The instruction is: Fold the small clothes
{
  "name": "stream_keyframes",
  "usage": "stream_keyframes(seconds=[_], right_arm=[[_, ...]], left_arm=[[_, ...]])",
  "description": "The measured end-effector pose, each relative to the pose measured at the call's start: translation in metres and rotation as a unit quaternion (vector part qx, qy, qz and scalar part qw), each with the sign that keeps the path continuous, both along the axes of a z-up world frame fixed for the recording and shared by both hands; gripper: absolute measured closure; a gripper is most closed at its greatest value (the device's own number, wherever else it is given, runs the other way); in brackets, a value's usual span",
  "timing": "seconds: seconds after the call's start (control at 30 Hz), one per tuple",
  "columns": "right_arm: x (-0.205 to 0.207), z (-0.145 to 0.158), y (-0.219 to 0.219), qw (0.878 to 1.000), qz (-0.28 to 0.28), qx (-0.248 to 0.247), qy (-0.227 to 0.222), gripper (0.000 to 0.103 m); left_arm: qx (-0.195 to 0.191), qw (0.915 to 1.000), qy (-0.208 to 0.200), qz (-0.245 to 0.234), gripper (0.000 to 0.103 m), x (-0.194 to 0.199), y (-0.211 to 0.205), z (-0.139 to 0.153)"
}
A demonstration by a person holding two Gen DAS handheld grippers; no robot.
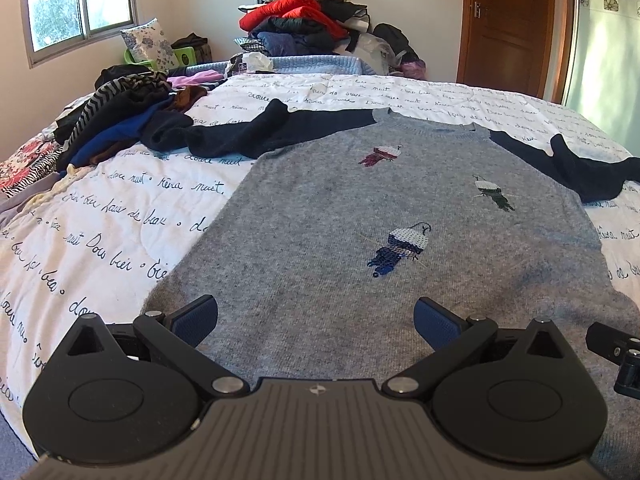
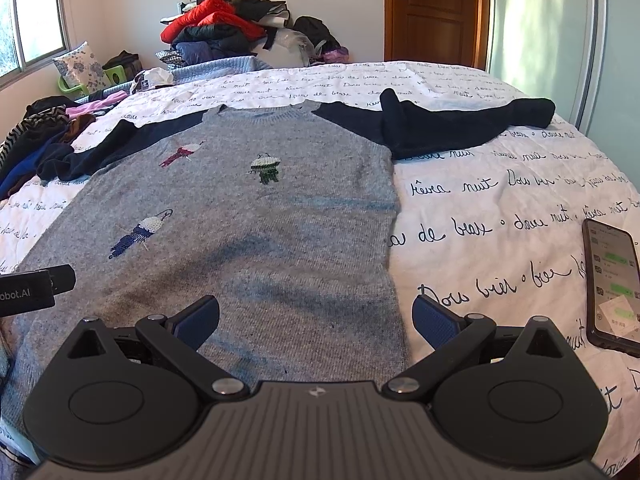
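Note:
A grey sweater [image 1: 340, 216] with dark navy sleeves and several embroidered birds lies flat, front up, on the bed, sleeves spread to both sides. It also shows in the right wrist view [image 2: 256, 216]. My left gripper [image 1: 316, 320] is open and empty, hovering over the sweater's hem near its left side. My right gripper [image 2: 316, 318] is open and empty over the hem's right corner. The right gripper's edge shows in the left wrist view [image 1: 616, 354]; the left gripper's body shows in the right wrist view [image 2: 32, 290].
The bed has a white quilt [image 2: 500, 184] with black script. A phone [image 2: 612, 284] lies on it at the right. A heap of dark clothes [image 1: 120, 120] sits at the left. A tall clothes pile [image 1: 308, 20] stands behind the bed; a wooden door [image 1: 508, 20] is beyond.

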State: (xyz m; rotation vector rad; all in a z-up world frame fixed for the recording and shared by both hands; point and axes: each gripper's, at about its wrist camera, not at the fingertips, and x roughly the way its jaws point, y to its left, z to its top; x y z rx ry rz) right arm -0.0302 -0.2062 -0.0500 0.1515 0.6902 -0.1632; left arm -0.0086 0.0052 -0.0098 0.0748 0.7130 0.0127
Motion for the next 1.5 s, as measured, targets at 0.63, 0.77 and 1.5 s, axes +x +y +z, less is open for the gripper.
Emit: stream_keyframes(seconds=[0.63,0.77,1.5], right_arm=[[0.0,0.001,0.0,1.0,0.002,0.002,0.001,0.0],[0.0,0.001,0.0,1.0,0.003,0.003,0.001,0.0],[0.05,0.01,-0.03,1.0,0.004,0.013,-0.005,0.0]], left_arm=[[0.01,0.9999,0.0,0.004,0.0,0.0,-0.001,-0.002],[0.01,0.9999,0.0,0.004,0.0,-0.001,-0.001,-0.002],[0.045,0.9987,-0.02,-0.015,0.0,0.056,-0.028,0.005]])
